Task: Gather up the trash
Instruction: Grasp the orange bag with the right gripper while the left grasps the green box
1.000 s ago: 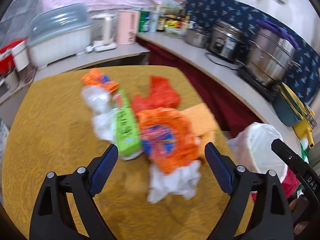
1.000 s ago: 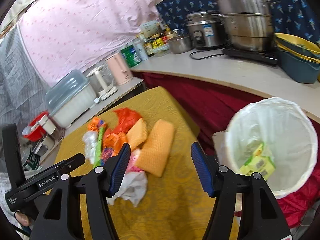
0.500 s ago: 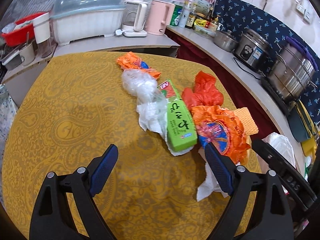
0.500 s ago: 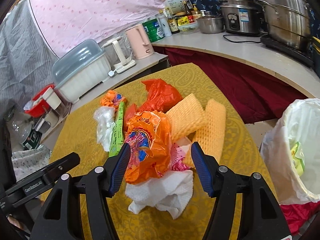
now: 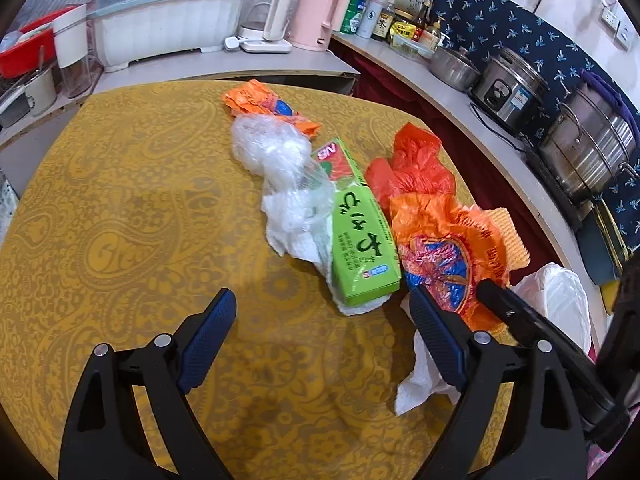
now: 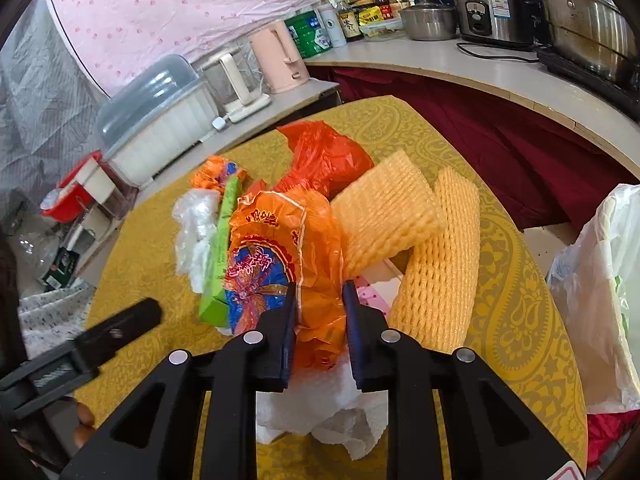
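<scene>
Your right tongs [image 6: 319,322] have just been closing and now pinch the orange wrapper [image 6: 280,252] at the near edge of the worktop [image 5: 120,208], ready to carry it to the bin bag [image 6: 600,280] at right. Your left tongs [image 5: 320,332] hang wide open, empty, near the green box [image 5: 362,240].

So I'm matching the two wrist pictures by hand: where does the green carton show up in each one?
Left wrist view: the green carton lies flat near the centre, its printed top up, between white crumpled plastic and the orange printed bag.
Right wrist view: the green carton is left of centre, seen edge-on as a narrow strip, against the orange printed bag.
Shared landmark: the pink kettle on the counter behind.
</scene>
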The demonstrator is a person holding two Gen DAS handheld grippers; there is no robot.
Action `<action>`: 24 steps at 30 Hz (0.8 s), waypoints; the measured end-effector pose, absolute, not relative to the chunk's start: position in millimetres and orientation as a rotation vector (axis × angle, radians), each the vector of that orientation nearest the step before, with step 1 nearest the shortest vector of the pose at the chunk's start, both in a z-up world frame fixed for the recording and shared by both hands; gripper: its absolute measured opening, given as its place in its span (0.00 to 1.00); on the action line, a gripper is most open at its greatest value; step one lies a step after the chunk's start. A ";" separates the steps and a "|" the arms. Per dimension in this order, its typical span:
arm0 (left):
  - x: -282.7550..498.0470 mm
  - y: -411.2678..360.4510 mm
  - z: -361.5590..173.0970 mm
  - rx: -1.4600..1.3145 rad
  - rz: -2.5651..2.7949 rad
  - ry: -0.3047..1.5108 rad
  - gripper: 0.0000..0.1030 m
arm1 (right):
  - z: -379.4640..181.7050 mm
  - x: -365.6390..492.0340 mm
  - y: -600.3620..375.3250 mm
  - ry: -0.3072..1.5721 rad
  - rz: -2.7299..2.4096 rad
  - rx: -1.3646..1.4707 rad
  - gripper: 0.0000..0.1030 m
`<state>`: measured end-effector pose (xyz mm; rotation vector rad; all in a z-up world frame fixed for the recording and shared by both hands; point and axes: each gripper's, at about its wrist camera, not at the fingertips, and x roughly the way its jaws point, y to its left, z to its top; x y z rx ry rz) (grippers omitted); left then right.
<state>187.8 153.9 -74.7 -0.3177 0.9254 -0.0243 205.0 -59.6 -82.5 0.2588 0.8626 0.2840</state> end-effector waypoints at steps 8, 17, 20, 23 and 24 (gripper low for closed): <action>210.6 134.6 -87.7 -0.335 -0.044 0.944 0.82 | -42.1 196.2 -88.1 0.741 0.271 0.298 0.19; 236.7 118.6 -108.4 -0.307 -0.020 0.982 0.70 | -15.5 197.1 -127.7 0.656 0.231 0.367 0.19; 242.7 118.5 -112.8 -0.319 -0.022 0.997 0.60 | -13.8 195.4 -137.6 0.646 0.216 0.382 0.19; 243.8 119.6 -114.6 -0.322 -0.030 1.005 0.50 | -15.1 194.6 -144.1 0.643 0.201 0.395 0.19; 242.6 120.7 -114.1 -0.324 -0.031 1.002 0.49 | -15.9 194.4 -146.1 0.643 0.197 0.398 0.19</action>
